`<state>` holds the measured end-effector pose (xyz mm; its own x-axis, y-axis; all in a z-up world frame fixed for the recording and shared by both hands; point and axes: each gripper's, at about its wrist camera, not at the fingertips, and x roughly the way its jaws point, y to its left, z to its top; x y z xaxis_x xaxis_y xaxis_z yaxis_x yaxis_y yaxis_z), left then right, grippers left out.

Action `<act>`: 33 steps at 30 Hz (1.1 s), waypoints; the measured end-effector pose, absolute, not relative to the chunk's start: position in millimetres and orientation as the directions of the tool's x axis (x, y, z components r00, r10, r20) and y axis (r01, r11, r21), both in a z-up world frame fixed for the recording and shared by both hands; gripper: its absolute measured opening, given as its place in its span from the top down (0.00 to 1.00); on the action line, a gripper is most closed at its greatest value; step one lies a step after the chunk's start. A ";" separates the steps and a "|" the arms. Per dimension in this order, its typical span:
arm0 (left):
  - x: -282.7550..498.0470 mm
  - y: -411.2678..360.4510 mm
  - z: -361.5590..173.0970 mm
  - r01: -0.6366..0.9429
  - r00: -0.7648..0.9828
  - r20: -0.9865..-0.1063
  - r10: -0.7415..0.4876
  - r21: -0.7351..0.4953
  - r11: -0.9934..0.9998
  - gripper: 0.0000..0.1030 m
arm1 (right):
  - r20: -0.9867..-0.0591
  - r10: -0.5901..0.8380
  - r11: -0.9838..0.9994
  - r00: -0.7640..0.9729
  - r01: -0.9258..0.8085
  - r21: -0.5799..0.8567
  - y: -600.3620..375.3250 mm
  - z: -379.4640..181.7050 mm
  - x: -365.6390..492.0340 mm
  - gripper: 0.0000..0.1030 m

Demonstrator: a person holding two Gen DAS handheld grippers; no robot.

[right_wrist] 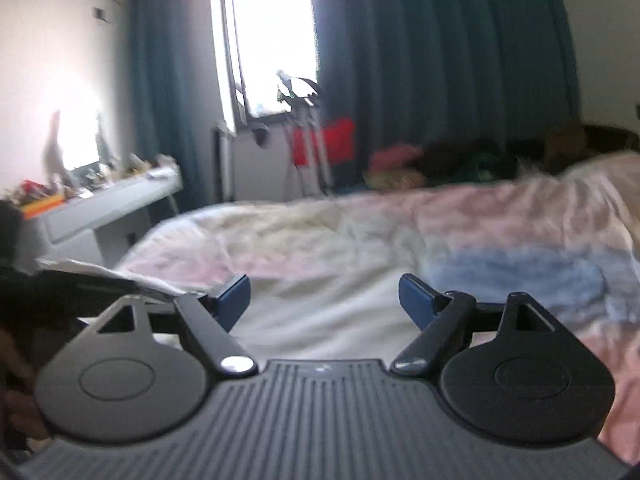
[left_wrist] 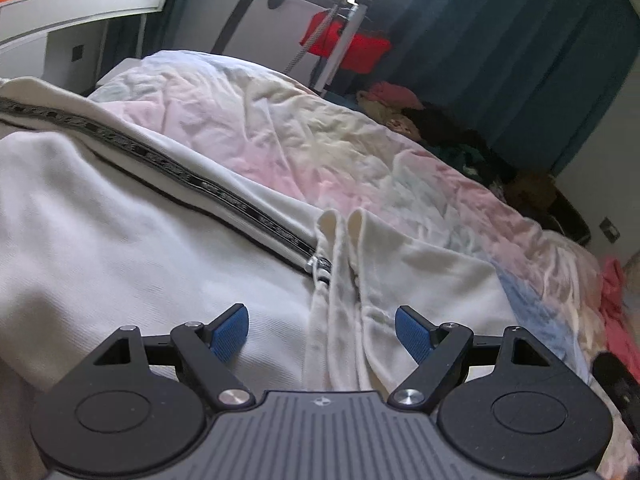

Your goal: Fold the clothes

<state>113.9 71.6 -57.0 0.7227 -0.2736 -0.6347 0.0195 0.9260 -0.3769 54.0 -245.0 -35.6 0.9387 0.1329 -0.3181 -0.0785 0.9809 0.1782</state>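
Observation:
A cream zip-up jacket (left_wrist: 120,216) with a black lettered zipper tape lies spread on the bed. Its collar folds (left_wrist: 352,280) and zipper pull (left_wrist: 318,266) sit just ahead of my left gripper (left_wrist: 322,330). The left gripper is open and empty, close above the fabric, its blue pads (left_wrist: 230,332) on either side of the collar. My right gripper (right_wrist: 324,300) is open and empty, above the bed. In the blurred right wrist view, a pale edge of the jacket (right_wrist: 120,276) shows at the left.
The bed is covered by a crumpled pastel pink, yellow and blue sheet (left_wrist: 340,140). A pile of dark and coloured clothes (left_wrist: 440,124) lies along the far edge by teal curtains (left_wrist: 500,40). A white desk (right_wrist: 104,208) with clutter stands left. A rack with a red item (right_wrist: 320,148) stands by the window.

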 end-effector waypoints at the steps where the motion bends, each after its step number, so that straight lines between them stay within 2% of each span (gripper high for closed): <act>1: 114.7 67.8 -58.4 0.035 0.718 -0.637 -0.280 -0.369 0.929 0.25 | -0.361 0.140 0.977 0.922 -0.069 0.203 -249.0 -40.4 60.5 0.20; 3: 117.1 58.4 -62.3 0.062 0.707 -0.647 -0.284 -0.343 0.937 0.31 | -0.427 0.146 0.972 0.893 -0.050 0.229 -253.9 -48.7 68.8 0.25; 5: 122.0 51.3 -67.5 0.070 0.699 -0.662 -0.271 -0.314 0.947 0.32 | -0.476 0.163 0.968 0.864 -0.047 0.245 -256.4 -58.5 77.6 0.25; 7: 127.5 44.8 -72.9 0.072 0.691 -0.677 -0.252 -0.283 0.956 0.32 | -0.516 0.185 0.963 0.836 -0.050 0.264 -257.0 -67.8 84.7 0.33; 9: 133.7 38.4 -77.7 0.076 0.686 -0.688 -0.235 -0.254 0.964 0.33 | -0.553 0.170 0.966 0.816 -0.029 0.255 -254.1 -76.1 89.3 0.53; 10: 136.8 35.0 -79.3 0.082 0.685 -0.691 -0.230 -0.241 0.967 0.33 | -0.567 0.156 0.970 0.809 -0.017 0.242 -252.6 -79.4 91.4 0.58; 12: 142.2 28.0 -82.5 0.096 0.682 -0.697 -0.222 -0.215 0.972 0.36 | -0.566 0.130 0.975 0.814 -0.002 0.221 -251.0 -81.3 90.5 0.73; 14: 142.8 23.6 -84.5 0.110 0.686 -0.694 -0.218 -0.198 0.974 0.44 | -0.558 0.122 0.973 0.821 0.012 0.229 -253.7 -81.3 88.9 0.79; 16: 141.6 20.7 -85.6 0.120 0.692 -0.688 -0.217 -0.186 0.975 0.48 | -0.550 0.129 0.968 0.825 0.016 0.250 -257.0 -80.7 87.1 0.79; 18: 139.3 21.1 -84.4 0.121 0.701 -0.678 -0.220 -0.191 0.974 0.60 | -0.543 0.145 0.964 0.827 0.005 0.265 -257.8 -80.9 87.4 0.79; 19: 137.8 21.4 -83.2 0.120 0.707 -0.673 -0.217 -0.189 0.975 0.63 | -0.537 0.140 0.964 0.832 0.009 0.265 -257.3 -80.9 87.1 0.79; 21: 134.0 22.3 -79.5 0.108 0.726 -0.658 -0.198 -0.174 0.979 0.82 | -0.516 0.120 0.965 0.848 0.022 0.260 -256.7 -79.3 85.1 0.79; 22: 132.2 24.4 -77.0 0.096 0.735 -0.651 -0.189 -0.176 0.980 0.83 | -0.495 0.106 0.967 0.862 0.028 0.254 -256.6 -77.3 83.0 0.79; 24: 129.2 30.2 -71.8 0.073 0.745 -0.640 -0.186 -0.198 0.977 0.91 | -0.446 0.084 0.969 0.891 0.032 0.246 -257.7 -71.8 78.8 0.79; 26: 127.8 37.6 -68.5 0.052 0.752 -0.634 -0.183 -0.219 0.974 0.91 | -0.407 0.061 0.968 0.911 0.044 0.245 -259.0 -65.8 74.7 0.79; 29: 128.0 45.2 -67.8 0.037 0.745 -0.638 -0.196 -0.253 0.967 0.91 | -0.400 0.073 0.964 0.913 0.038 0.263 -261.0 -58.6 74.1 0.79; 33: 128.5 40.4 -70.6 0.036 0.747 -0.646 -0.159 -0.200 0.979 0.91 | -0.494 0.095 0.972 0.864 0.026 0.232 -256.7 -68.1 86.7 0.79</act>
